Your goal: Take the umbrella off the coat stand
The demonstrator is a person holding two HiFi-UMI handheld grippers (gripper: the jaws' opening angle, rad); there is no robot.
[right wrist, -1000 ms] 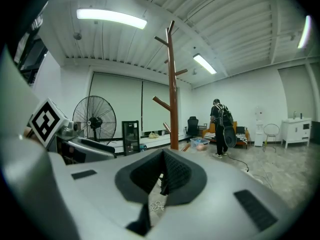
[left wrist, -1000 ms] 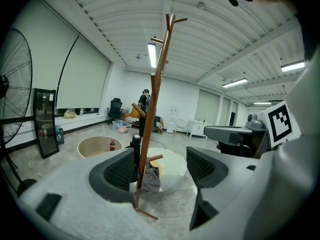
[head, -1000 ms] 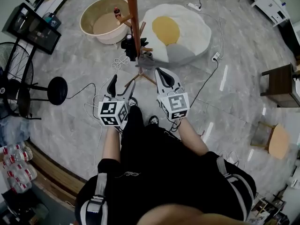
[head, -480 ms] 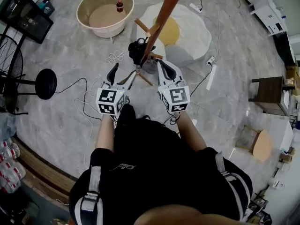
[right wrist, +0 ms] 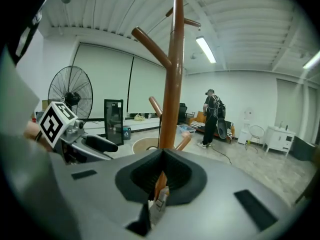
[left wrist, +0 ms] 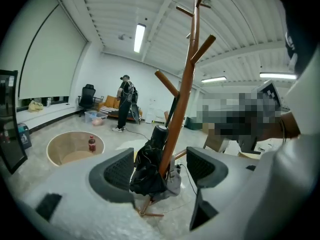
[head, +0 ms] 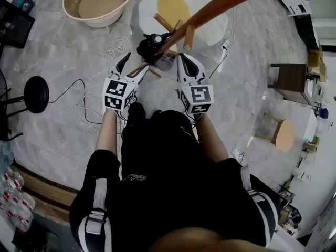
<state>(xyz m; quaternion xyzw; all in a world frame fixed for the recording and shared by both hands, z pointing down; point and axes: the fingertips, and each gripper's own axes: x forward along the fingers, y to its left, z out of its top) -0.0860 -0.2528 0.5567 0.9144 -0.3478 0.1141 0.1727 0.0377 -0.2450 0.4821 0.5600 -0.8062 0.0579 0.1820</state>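
A: Both grippers have moved forward toward the coat stand (head: 226,1), and its brown pole now slants across the top of the head view instead of rising upright. Where is the umbrella?

B: The umbrella (left wrist: 147,171) hangs low on the stand, against the pole just above the splayed feet. It is straight ahead of the left gripper (head: 134,66) and not touched.

A: How do the jaws stand?

B: The left jaws are spread wide and empty, framing the umbrella from a distance. The right gripper (head: 185,63) has its jaws drawn together on nothing.

A: How best to take it?

B: Probably close the left jaws on the firm cylindrical end, not the slack fabric, then lift up and away from the pole. How it hooks on cannot be made out, so a slow lift seems wise.

A: What does it look like?

B: It is black and folded short, with loosely bunched fabric. A stubby cylinder with a pale cap points upward. Something grey hangs beside it.
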